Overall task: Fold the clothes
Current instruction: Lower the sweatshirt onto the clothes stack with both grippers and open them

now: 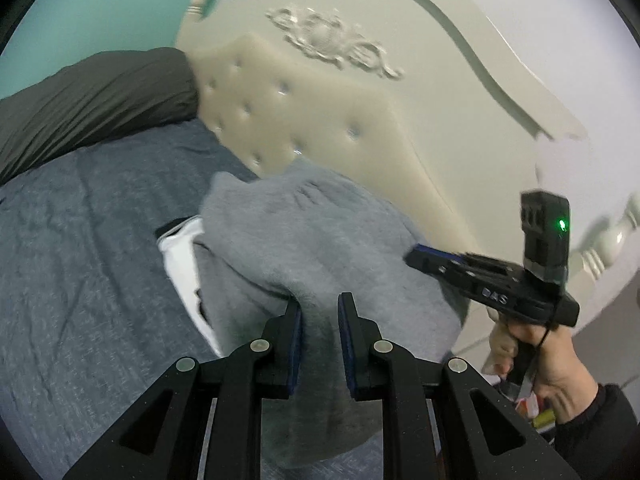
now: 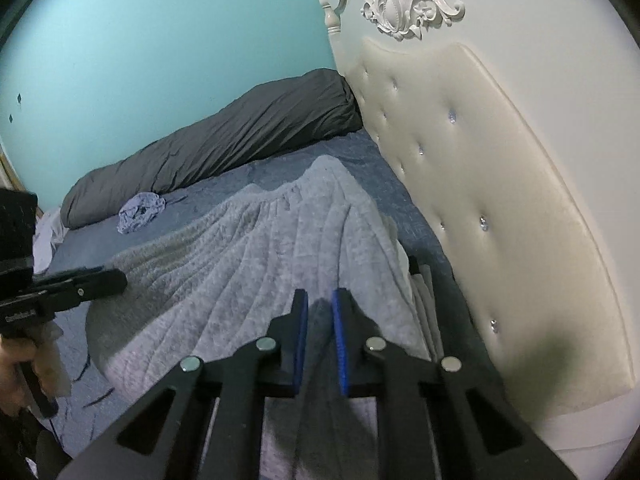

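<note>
A grey fleecy garment (image 1: 320,232) (image 2: 248,248) hangs stretched above the bed between both grippers. My left gripper (image 1: 320,304) is shut on a bunched edge of it, with cloth filling the gap between the blue pads. It also shows at the left edge of the right wrist view, left gripper (image 2: 116,276), held by a hand. My right gripper (image 2: 320,296) is shut on another edge of the garment. In the left wrist view the right gripper (image 1: 416,258) is gripped by a hand in a dark sleeve. A white garment (image 1: 180,264) lies partly under the grey one.
The bed has a blue-grey sheet (image 1: 80,240) (image 2: 360,152). A rolled dark grey duvet (image 1: 92,96) (image 2: 224,140) lies along the teal wall. The cream tufted headboard (image 1: 320,120) (image 2: 480,200) stands close on the right. A crumpled pale blue cloth (image 2: 140,208) lies by the duvet.
</note>
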The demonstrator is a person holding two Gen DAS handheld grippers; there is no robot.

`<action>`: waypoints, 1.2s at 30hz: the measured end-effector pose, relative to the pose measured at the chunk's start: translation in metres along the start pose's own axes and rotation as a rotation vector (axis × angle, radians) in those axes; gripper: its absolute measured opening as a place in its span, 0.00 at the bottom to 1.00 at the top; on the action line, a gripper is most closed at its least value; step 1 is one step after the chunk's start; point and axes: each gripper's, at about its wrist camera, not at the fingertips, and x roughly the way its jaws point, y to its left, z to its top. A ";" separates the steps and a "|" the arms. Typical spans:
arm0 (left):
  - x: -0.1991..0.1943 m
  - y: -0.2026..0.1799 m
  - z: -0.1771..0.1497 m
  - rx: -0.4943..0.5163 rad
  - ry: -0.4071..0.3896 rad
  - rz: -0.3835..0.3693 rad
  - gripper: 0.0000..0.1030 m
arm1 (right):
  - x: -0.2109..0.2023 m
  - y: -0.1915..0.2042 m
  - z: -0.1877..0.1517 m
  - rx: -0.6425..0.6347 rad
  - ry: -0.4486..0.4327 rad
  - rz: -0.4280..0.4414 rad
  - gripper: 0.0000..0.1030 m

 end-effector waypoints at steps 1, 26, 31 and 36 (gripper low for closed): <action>0.004 -0.004 -0.001 0.015 0.007 -0.001 0.17 | 0.001 -0.002 -0.003 0.005 0.000 0.001 0.09; -0.014 -0.019 0.018 0.090 -0.155 0.065 0.17 | 0.006 -0.016 -0.025 0.047 -0.022 0.038 0.08; -0.027 -0.027 0.026 0.093 -0.195 0.036 0.17 | 0.005 -0.013 -0.024 0.033 -0.017 0.040 0.08; 0.010 -0.034 0.016 0.119 -0.056 0.028 0.17 | 0.006 -0.014 -0.022 0.035 -0.012 0.038 0.08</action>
